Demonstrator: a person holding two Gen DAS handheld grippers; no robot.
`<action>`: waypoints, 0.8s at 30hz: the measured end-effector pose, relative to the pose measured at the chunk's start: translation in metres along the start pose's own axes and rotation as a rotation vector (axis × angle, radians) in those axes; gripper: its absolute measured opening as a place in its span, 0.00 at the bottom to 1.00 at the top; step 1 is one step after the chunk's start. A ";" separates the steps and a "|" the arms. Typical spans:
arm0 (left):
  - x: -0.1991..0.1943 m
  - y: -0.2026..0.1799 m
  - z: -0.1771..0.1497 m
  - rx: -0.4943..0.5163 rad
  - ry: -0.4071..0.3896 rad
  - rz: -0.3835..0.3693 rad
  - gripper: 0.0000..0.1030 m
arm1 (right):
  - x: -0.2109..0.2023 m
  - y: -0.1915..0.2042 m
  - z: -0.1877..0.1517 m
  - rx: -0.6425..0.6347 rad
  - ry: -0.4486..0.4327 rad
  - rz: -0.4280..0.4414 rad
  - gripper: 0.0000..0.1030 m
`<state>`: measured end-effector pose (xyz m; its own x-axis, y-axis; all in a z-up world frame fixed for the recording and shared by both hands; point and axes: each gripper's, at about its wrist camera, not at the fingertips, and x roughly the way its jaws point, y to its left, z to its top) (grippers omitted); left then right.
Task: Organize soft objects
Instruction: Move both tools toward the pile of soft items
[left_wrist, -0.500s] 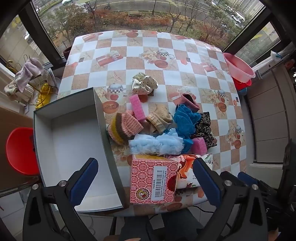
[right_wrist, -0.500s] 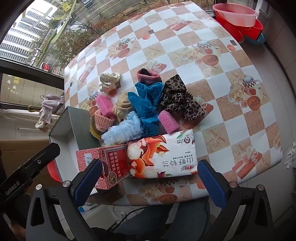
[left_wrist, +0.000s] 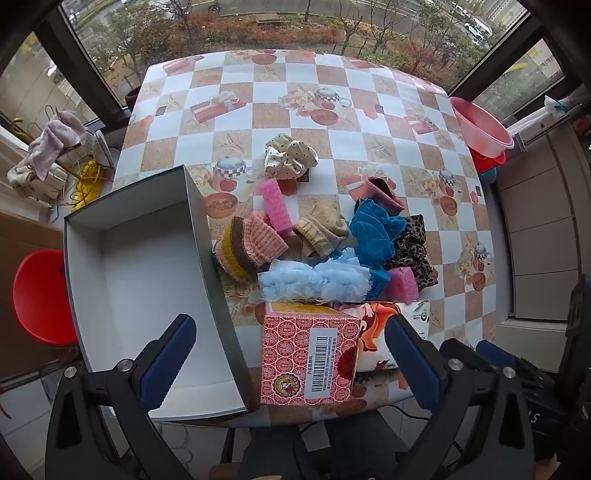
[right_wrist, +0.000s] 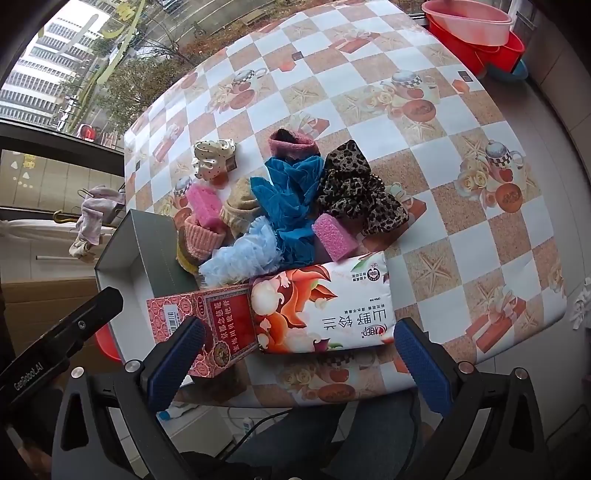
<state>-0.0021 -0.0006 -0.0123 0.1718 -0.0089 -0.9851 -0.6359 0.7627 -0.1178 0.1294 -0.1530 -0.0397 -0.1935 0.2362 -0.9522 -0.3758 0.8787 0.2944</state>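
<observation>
A heap of soft things lies mid-table: a light blue frilly cloth (left_wrist: 314, 282), a teal cloth (left_wrist: 375, 236), a leopard-print cloth (left_wrist: 415, 247), knitted socks (left_wrist: 255, 245), two pink sponges (left_wrist: 275, 206) and a dotted cream scrunchie (left_wrist: 290, 155). An empty white box (left_wrist: 147, 273) stands at the left. A red carton (left_wrist: 308, 360) and a tissue pack (right_wrist: 325, 308) lie at the near edge. My left gripper (left_wrist: 290, 354) is open and empty above the carton. My right gripper (right_wrist: 297, 363) is open and empty above the tissue pack (left_wrist: 376, 332).
The checkered tablecloth (left_wrist: 332, 85) covers the table. Pink and red basins (left_wrist: 484, 127) stand off the right side. A red stool (left_wrist: 38, 295) is left of the box. A cloth (left_wrist: 51, 144) hangs on a rack at far left. Windows are behind the table.
</observation>
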 end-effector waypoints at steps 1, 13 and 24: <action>0.000 0.000 0.000 -0.001 0.001 0.002 0.99 | 0.001 0.000 -0.001 0.000 0.001 0.000 1.00; 0.011 0.000 0.002 0.013 0.026 0.024 0.99 | 0.005 -0.002 0.007 0.012 0.036 -0.004 1.00; 0.020 -0.005 0.009 0.015 0.055 0.030 0.99 | 0.011 -0.006 0.013 0.012 0.056 -0.017 1.00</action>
<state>0.0107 0.0015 -0.0299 0.1110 -0.0217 -0.9936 -0.6285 0.7729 -0.0870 0.1413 -0.1502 -0.0531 -0.2377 0.1980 -0.9509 -0.3690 0.8872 0.2770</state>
